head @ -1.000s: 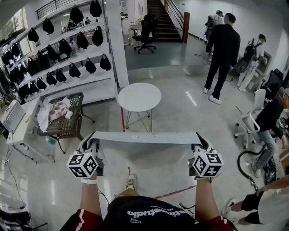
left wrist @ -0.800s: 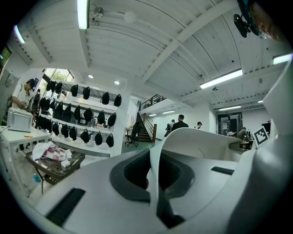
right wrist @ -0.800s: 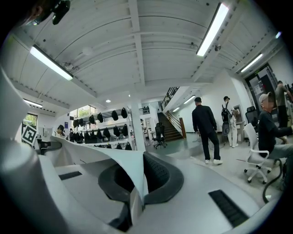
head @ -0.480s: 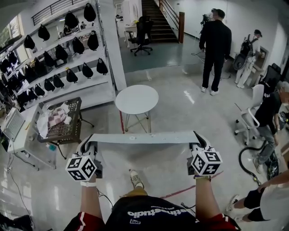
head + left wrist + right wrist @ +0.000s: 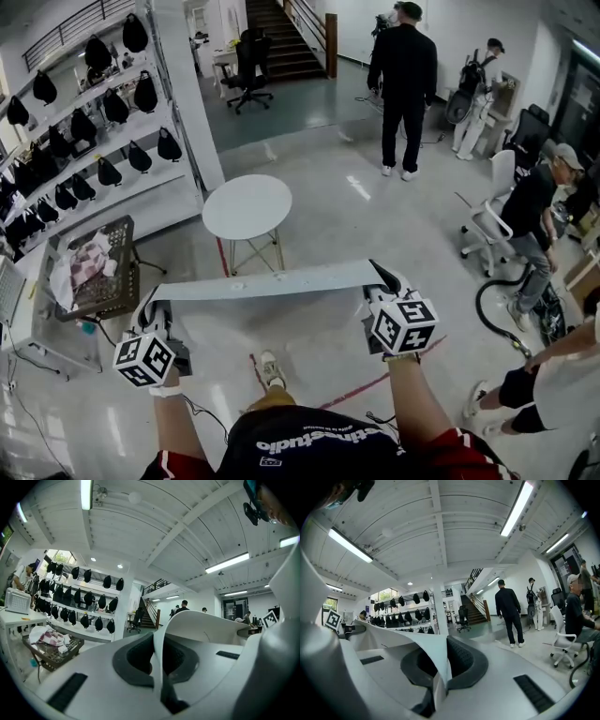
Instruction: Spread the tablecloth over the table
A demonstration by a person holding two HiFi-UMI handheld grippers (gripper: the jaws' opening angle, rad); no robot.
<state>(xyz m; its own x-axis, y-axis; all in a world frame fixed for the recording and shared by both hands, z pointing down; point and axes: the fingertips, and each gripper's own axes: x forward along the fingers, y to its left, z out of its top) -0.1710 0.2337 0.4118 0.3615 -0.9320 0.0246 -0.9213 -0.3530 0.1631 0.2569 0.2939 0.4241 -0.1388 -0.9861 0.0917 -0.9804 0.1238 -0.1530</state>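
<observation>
A pale grey tablecloth (image 5: 267, 282) hangs stretched as a taut band between my two grippers, above the floor and in front of my body. My left gripper (image 5: 150, 306) is shut on its left corner, and the fabric edge (image 5: 157, 653) runs pinched between the dark pads (image 5: 136, 656). My right gripper (image 5: 380, 281) is shut on the right corner, where the cloth (image 5: 433, 660) folds down between the jaws. The round white table (image 5: 247, 207) stands on thin legs just beyond the cloth, left of centre. Both grippers point level.
A dark wire basket (image 5: 111, 292) with crumpled cloths stands at the left, below shelves of black bags (image 5: 103, 131). A person in black (image 5: 405, 84) stands far ahead; a seated person (image 5: 536, 211) on a white chair is at the right. A hose (image 5: 497, 309) lies on the floor.
The whole view has shifted: the table, shelves and people now sit further left and nearer. The cloth stays taut between both grippers, and the left gripper sits lower left in the picture.
</observation>
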